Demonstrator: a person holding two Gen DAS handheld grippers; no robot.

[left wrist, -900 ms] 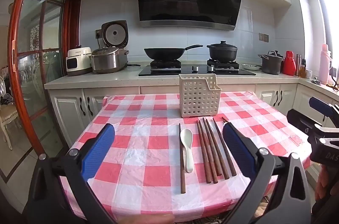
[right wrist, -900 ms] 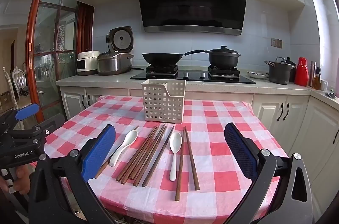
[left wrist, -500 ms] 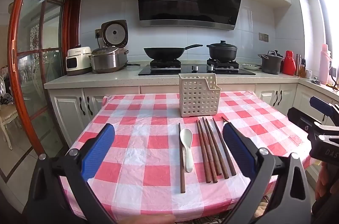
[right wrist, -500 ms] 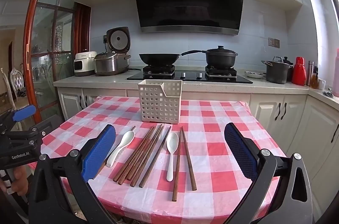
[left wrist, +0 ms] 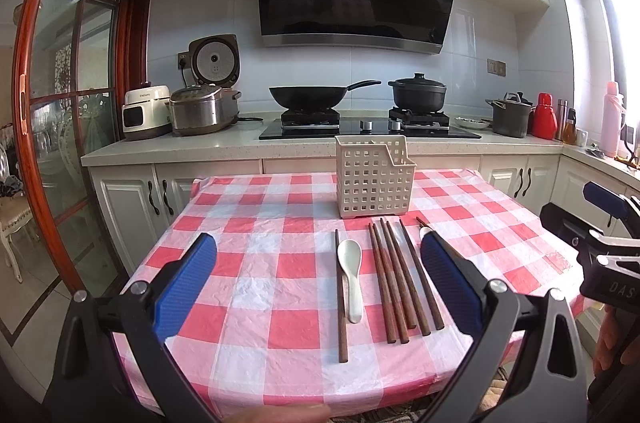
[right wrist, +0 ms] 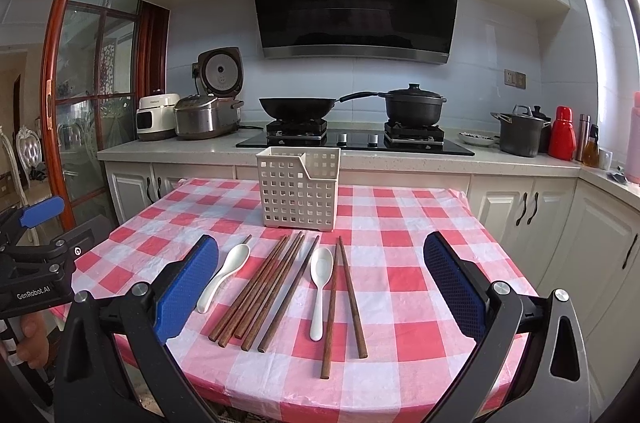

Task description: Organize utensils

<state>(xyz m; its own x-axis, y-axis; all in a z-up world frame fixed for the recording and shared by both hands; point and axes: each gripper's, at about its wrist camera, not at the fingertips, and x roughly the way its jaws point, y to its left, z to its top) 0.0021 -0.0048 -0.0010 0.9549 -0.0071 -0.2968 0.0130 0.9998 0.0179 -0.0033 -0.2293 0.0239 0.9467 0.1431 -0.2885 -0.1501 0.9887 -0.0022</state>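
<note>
Covering the worktop (right wrist: 400, 223): crinkled red-and-white checked plastic cloth. Cream perforated caddy (right wrist: 298, 193), boxy, upright at its far middle. Before it lie slim dark wooden chopsticks (right wrist: 264, 293), two glossy white spoons (right wrist: 320, 279). Left gripper (left wrist: 316, 283), right gripper (right wrist: 320, 287): ribbed blue fingers (right wrist: 188, 287) wide apart, empty, over near edge.

From my left wrist view, a blue finger pad (left wrist: 448, 279) covers most of the second white ceramic spoon (left wrist: 425, 231). I cannot see inside the cream perforated plastic utensil basket (right wrist: 298, 193). The other gripper's black frame (left wrist: 600, 255) runs off the right edge.
</note>
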